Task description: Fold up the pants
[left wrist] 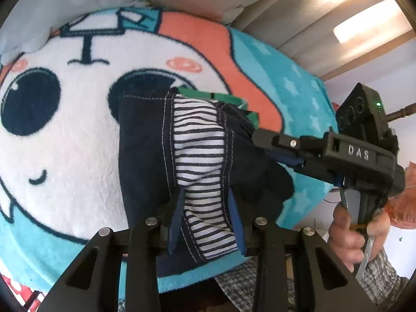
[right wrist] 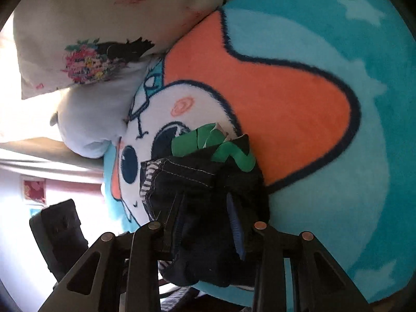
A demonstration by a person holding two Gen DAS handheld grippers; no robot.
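Observation:
The pants (left wrist: 145, 150) are small, dark navy, with a striped inner lining (left wrist: 200, 156) and a green zigzag trim (left wrist: 228, 98). They hang bunched between both grippers above a cartoon blanket (left wrist: 65, 130). My left gripper (left wrist: 206, 208) is shut on the striped part of the pants. My right gripper (left wrist: 267, 137) shows at the right of the left wrist view, held by a hand (left wrist: 348, 231), and grips the pants' right side. In the right wrist view my right gripper (right wrist: 208, 218) is shut on the dark fabric (right wrist: 205, 182), with the green trim (right wrist: 223, 148) above it.
The blanket (right wrist: 325, 156) is teal with an orange and white cartoon face and covers a bed. Pillows (right wrist: 85, 59) lie at its head. A dark chair (right wrist: 59, 231) stands beside the bed. A wooden headboard or wall panel (left wrist: 325, 26) rises at the upper right.

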